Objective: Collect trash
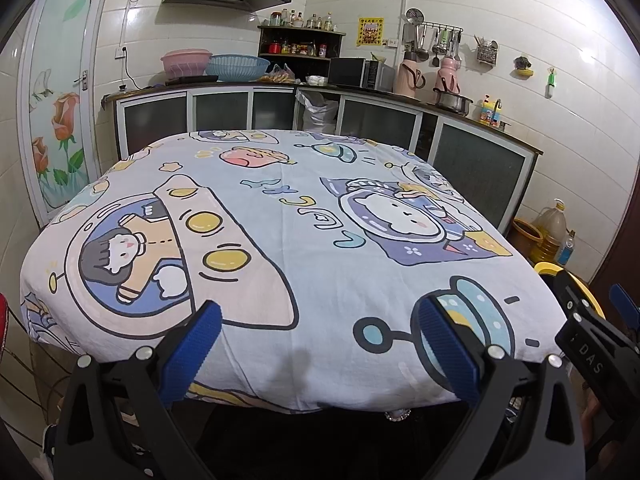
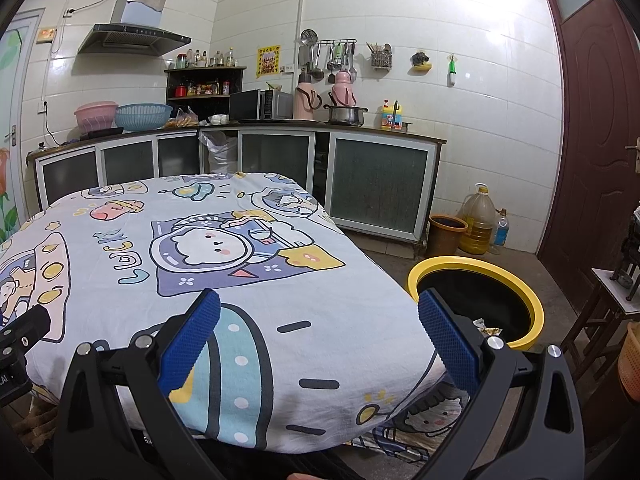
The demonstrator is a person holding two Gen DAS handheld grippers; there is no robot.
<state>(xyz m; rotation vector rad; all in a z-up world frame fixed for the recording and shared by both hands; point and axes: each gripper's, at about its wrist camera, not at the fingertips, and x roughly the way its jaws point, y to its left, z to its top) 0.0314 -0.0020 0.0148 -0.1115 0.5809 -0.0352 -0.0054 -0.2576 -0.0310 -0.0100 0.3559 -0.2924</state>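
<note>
Both your grippers hang at the near edge of the table (image 1: 280,264), empty. The left gripper (image 1: 320,344) has its jaws spread wide with only the cartoon cloth (image 2: 240,280) between and beyond them. The right gripper (image 2: 320,332) is spread the same way, nothing held.

No trash shows on the cloth ahead of either set of jaws; the tabletop looks cleared. The task's leftovers seem to sit in the yellow-rimmed bin (image 2: 534,312), on the floor just past your right gripper's right finger. Through the black opening, close behind that finger, a small crumpled wrapper (image 2: 486,326) is visible; what else lies inside is too dark to tell.

Judgement: collection looks finished or close to it. The step in hand reads as a check pass, or a rest after a drop.

Next move calls for a sweep of the table's far side and the floor around the bin before stopping; keep jaws apart until something is found.

Other containers, well beyond the jaws: a brown pot (image 2: 446,234), an oil jug (image 2: 478,220) partly full, and a small bottle (image 2: 502,228) by the cabinets.
</note>
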